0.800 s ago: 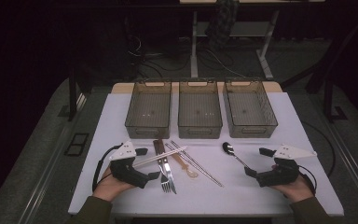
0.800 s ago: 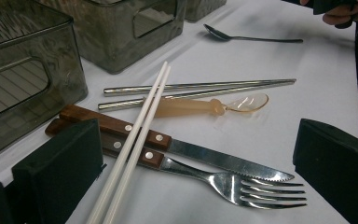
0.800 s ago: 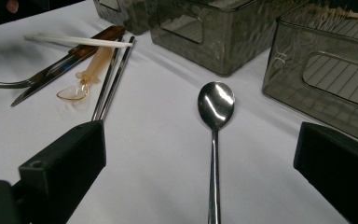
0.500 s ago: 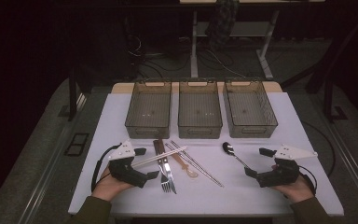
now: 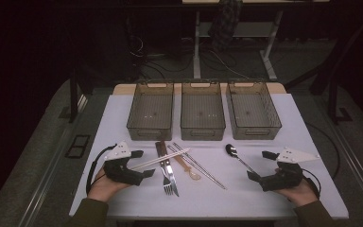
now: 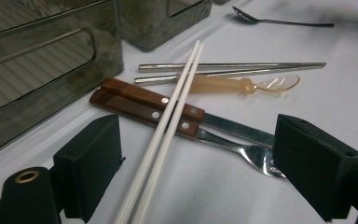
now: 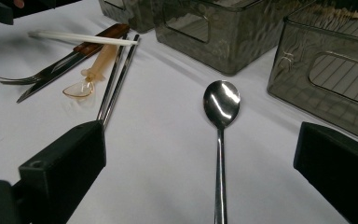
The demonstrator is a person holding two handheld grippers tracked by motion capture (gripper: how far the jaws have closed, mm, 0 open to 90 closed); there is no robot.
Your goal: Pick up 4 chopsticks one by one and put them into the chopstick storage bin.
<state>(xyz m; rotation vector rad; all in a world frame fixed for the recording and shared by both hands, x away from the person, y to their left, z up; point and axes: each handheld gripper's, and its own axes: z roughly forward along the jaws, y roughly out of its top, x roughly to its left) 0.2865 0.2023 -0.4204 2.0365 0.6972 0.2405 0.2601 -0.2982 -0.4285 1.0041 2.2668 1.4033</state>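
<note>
My left gripper (image 5: 142, 163) (image 6: 205, 163) rests open at the table's front left, and the near end of a pair of white chopsticks (image 5: 163, 158) (image 6: 168, 130) lies between its jaws. The chopsticks cross a wood-handled knife (image 6: 144, 95) and fork (image 5: 169, 177) (image 6: 177, 123). Beyond lie metal chopsticks (image 5: 201, 168) (image 6: 233, 69) and an amber plastic spoon (image 5: 189, 169) (image 6: 242, 85). My right gripper (image 5: 260, 165) (image 7: 205, 163) is open at the front right. A metal spoon (image 5: 236, 156) (image 7: 221, 112) points its handle in between those jaws.
Three grey see-through bins stand in a row at the back: left (image 5: 151, 111), middle (image 5: 202, 111), right (image 5: 253, 111). The white table top (image 5: 217, 198) ends just behind both hands. Bare surface separates the cutlery pile from the metal spoon.
</note>
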